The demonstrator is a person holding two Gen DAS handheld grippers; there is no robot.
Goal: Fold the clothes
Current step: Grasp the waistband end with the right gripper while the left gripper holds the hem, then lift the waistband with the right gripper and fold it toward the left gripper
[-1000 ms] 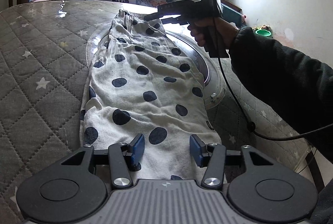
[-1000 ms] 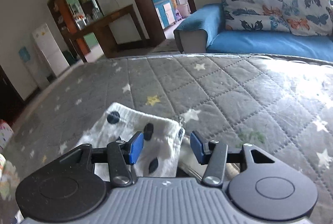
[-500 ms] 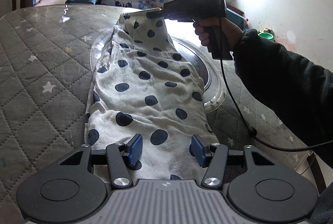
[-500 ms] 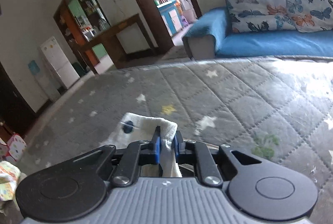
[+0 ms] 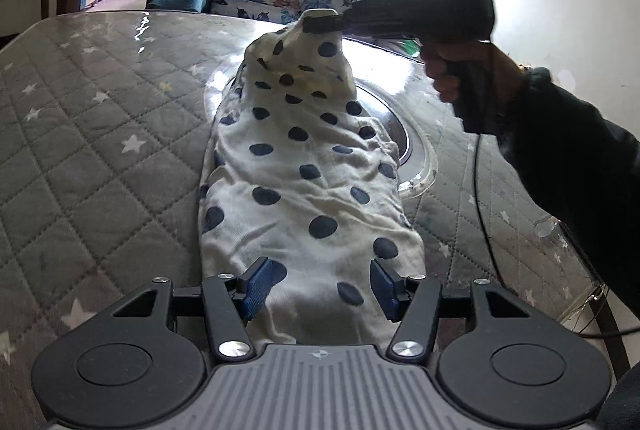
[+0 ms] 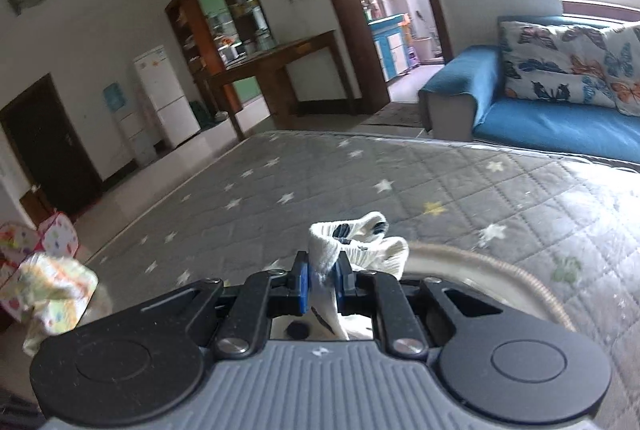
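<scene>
A white garment with dark blue dots (image 5: 308, 182) lies lengthwise on the grey quilted star-pattern table cover (image 5: 92, 134). My left gripper (image 5: 322, 286) is open, its blue pads either side of the garment's near end, just above it. My right gripper (image 6: 322, 280) is shut on the garment's far end (image 6: 352, 246) and holds it lifted off the table. In the left wrist view the right gripper (image 5: 316, 24) shows at the top, with the cloth hanging from it in a peak.
A round glass turntable (image 5: 416, 150) lies under the garment on the table's right half. A blue sofa with butterfly cushions (image 6: 560, 98) stands beyond the far edge. A colourful cloth (image 6: 52, 290) lies at the left. A black cable (image 5: 480, 206) hangs from the right gripper.
My right gripper closed on the garment's far end and raised it, pulling the cloth up into a peak. My left gripper stayed open over the near end.
</scene>
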